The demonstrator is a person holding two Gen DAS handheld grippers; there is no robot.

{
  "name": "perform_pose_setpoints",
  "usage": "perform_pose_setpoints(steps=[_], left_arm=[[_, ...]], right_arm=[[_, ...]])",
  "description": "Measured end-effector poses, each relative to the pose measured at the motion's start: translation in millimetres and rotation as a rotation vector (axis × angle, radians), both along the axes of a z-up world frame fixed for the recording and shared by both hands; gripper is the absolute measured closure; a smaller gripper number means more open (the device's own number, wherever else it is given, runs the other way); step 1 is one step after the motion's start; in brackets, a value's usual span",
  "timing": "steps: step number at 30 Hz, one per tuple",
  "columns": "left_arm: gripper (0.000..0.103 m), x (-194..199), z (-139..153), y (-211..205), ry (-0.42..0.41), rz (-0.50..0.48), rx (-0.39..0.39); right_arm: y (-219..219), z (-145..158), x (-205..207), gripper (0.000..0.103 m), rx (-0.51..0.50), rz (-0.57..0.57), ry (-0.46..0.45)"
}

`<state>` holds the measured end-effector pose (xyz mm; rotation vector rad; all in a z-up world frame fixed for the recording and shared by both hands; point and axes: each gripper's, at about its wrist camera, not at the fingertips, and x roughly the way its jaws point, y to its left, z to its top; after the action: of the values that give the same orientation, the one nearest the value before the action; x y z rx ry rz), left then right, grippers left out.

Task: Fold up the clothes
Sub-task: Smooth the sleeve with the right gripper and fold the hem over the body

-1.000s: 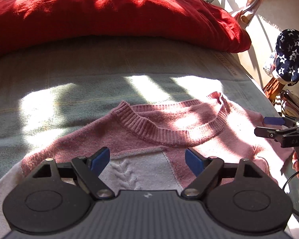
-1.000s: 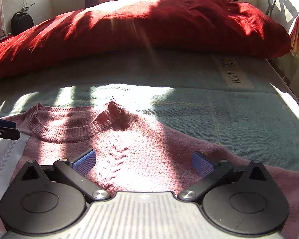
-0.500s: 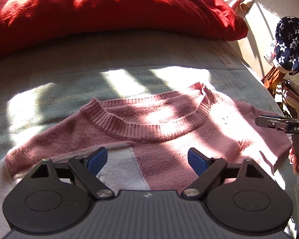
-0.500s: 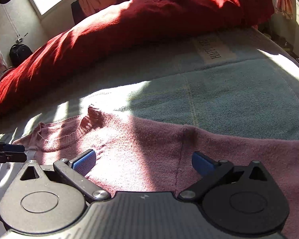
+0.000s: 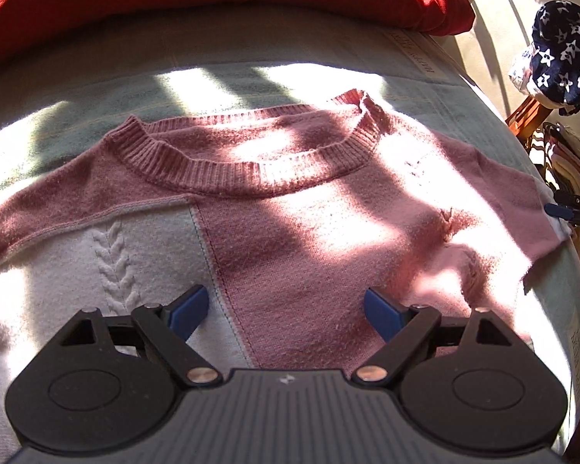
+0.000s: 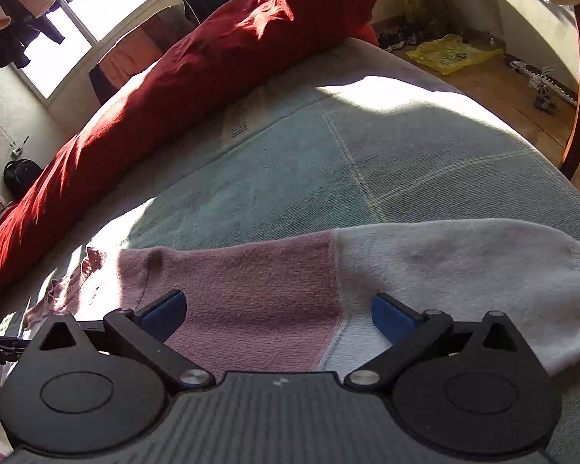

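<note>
Bed, pink sweater seemingly flat

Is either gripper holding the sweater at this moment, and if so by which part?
Nothing is held. The left gripper and right gripper both stand open above the sweater, pads apart and pinching no fabric.

Hard sunlight, window beyond left finger blown out; glare patches, dark shadow bands on sweater ahead of fingers; fisheye bending edges; focus sharp.
</note>
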<state>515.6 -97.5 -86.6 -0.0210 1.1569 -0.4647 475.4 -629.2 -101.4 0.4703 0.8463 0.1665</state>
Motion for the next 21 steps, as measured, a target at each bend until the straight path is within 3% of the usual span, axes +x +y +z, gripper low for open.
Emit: perform_pose_setpoints(steps=[3,8,14,21], left_arm=[[0.015,3.4,-0.6,-1.3,0.012,0.005,0.015],[0.015,-1.2,9.4,-8.4,-0.012,-0.026,0.064],[0.015,-26.6,42.0,14.4,-0.070,-0.042,0.050],[0.015,-82.8,74.8,66.2,-0.108,-0.025,0.013]], right_arm=[[-32.3,-1.1,-7.5,0.000,-0.041,-0.108,0.011],[-15.5,3.6,-15.5,0.000,-0.057,-0.151,0.033],[57.6,24.3,-43.0,0.000,-0.034,-0.040,0.001],[157.7,39.8,-74.7,0.000,-0.003,0.145,0.084]])
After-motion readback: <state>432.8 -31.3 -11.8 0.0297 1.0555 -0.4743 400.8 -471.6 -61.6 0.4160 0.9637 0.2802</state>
